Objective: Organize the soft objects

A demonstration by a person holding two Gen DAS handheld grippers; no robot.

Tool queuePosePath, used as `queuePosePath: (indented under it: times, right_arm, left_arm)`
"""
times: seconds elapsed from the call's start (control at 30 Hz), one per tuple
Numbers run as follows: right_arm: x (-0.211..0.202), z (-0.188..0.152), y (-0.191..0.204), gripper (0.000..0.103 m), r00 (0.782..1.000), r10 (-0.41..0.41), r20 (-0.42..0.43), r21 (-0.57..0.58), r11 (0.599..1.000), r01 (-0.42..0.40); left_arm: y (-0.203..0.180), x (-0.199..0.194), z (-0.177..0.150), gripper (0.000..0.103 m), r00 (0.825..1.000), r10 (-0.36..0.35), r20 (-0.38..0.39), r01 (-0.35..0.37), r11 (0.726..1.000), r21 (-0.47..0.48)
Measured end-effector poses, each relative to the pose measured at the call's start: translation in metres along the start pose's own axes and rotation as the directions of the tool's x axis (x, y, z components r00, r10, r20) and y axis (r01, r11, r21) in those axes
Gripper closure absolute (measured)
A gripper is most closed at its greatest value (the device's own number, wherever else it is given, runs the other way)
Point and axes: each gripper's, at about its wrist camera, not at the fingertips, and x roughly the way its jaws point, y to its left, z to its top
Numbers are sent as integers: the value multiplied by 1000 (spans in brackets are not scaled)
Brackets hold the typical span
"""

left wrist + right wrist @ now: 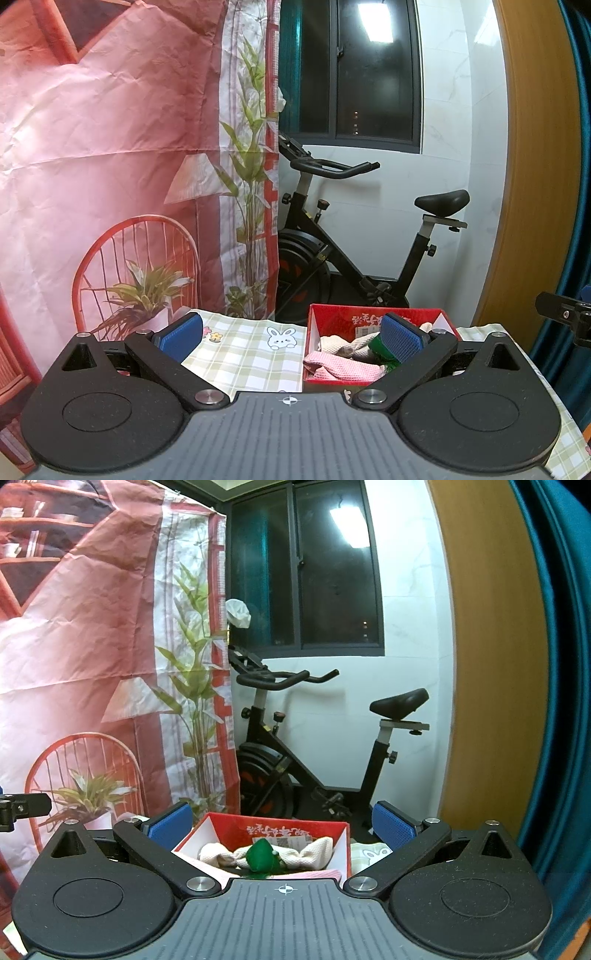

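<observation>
On the left wrist view, our left claw [291,336] hangs wide and empty above the checked tabletop [243,354]; beside it the red box [369,317] already holds a pink cloth [343,369], a cream cloth [347,345] and something green [380,347]. On the right wrist view, our right claw [282,821] gapes empty over that box. We judge the sorting nearly done; no loose soft item shows.

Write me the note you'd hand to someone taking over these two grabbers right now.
Left gripper: open, empty, over the checked cloth.
Right gripper: open, empty, facing the red box.
In the box: pink cloth, cream cloth, green soft thing.
Done: the soft things in view are boxed.
Left: no loose ones in view; check the table outside these views.
</observation>
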Motion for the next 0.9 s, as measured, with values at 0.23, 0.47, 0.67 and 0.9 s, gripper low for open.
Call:
queuePosePath:
  times: [0.23, 0.47, 0.67, 0.9]
  right_arm:
    - [0, 0, 0, 0, 1000, 1, 0, 0, 1000, -1]
    - [-1, -1, 0, 0, 1000, -1, 0, 0, 1000, 1]
    - [-1, -1, -1, 0, 1000, 0, 0, -1, 1000, 0]
    - [-1, -1, -1, 0, 1000, -1, 0, -1, 1000, 1]
  left_arm:
    - [0, 0, -1, 0, 1000, -4, -2, 4, 1000, 2]
    - [1, 0, -1, 0, 1000, -3, -2, 3, 1000, 0]
    - [1, 0, -1, 0, 1000, -6, 2, 6, 1000, 2]
    - [2, 0, 0, 0, 1000, -8, 3, 8, 1000, 2]
